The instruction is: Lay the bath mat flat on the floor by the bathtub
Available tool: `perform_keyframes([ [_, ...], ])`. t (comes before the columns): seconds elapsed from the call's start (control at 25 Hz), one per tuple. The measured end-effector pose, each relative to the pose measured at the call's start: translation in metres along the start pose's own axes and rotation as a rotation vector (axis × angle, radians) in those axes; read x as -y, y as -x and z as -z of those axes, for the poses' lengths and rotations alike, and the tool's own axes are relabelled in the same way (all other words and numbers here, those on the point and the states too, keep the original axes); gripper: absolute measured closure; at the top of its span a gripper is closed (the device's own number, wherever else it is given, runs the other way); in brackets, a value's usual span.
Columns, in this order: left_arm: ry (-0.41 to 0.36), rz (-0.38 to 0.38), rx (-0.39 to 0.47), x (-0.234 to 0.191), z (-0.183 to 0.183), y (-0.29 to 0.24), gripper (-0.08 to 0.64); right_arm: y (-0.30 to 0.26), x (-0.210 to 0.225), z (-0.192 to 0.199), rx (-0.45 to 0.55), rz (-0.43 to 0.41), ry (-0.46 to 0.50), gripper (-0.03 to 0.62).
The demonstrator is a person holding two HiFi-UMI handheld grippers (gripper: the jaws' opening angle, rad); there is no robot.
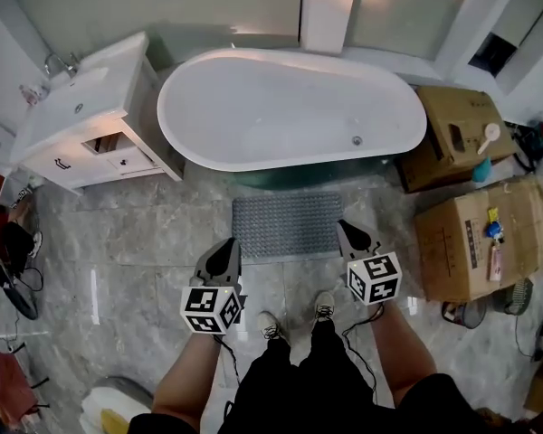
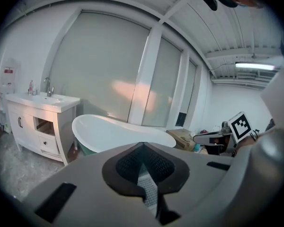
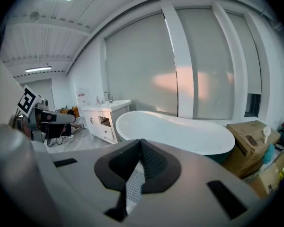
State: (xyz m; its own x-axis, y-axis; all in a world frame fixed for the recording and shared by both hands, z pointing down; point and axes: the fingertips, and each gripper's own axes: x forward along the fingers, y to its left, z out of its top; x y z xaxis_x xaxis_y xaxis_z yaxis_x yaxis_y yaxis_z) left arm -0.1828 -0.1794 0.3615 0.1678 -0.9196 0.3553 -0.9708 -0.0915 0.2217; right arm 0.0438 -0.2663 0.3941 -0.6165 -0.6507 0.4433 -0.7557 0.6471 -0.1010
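The grey textured bath mat (image 1: 288,226) lies spread flat on the marble floor, its long side against the white oval bathtub (image 1: 290,107). My left gripper (image 1: 228,245) hovers over the mat's near left corner and my right gripper (image 1: 346,227) over its near right corner. In both gripper views the jaws meet at their tips with nothing between them. Each gripper points level at the tub (image 2: 118,131) (image 3: 180,129). A strip of mat (image 2: 147,188) (image 3: 135,186) shows through the slit behind the tips of the left gripper (image 2: 142,145) and the right gripper (image 3: 141,142).
A white vanity cabinet (image 1: 81,116) with a sink stands left of the tub. Two cardboard boxes (image 1: 452,134) (image 1: 484,238) crowd the right side. The person's shoes (image 1: 294,319) stand just behind the mat. Clutter lines the left edge.
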Motion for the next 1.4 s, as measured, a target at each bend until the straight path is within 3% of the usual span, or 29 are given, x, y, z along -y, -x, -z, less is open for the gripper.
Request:
perform_keyframes([
  [0.28,-0.038,0.059,0.045,0.011,-0.029,0.049,0.543,0.04,-0.047,-0.042,0.065,0.009,0.022,0.575],
  [0.56,-0.02,0.131,0.021,0.007,-0.021,0.074,0.543,0.062,-0.088,-0.049,0.08,0.034,0.02,0.575],
  [0.84,-0.04,0.188,-0.013,0.031,-0.005,0.081,0.543,0.091,-0.091,-0.037,0.082,0.055,-0.04,0.575],
  [1.08,-0.051,0.193,-0.017,0.055,0.004,0.09,0.543,0.125,-0.086,-0.021,0.079,0.057,-0.053,0.575],
  [1.4,-0.061,0.168,-0.02,0.132,0.02,0.119,0.543,0.193,-0.067,0.003,0.111,0.024,-0.057,0.575],
])
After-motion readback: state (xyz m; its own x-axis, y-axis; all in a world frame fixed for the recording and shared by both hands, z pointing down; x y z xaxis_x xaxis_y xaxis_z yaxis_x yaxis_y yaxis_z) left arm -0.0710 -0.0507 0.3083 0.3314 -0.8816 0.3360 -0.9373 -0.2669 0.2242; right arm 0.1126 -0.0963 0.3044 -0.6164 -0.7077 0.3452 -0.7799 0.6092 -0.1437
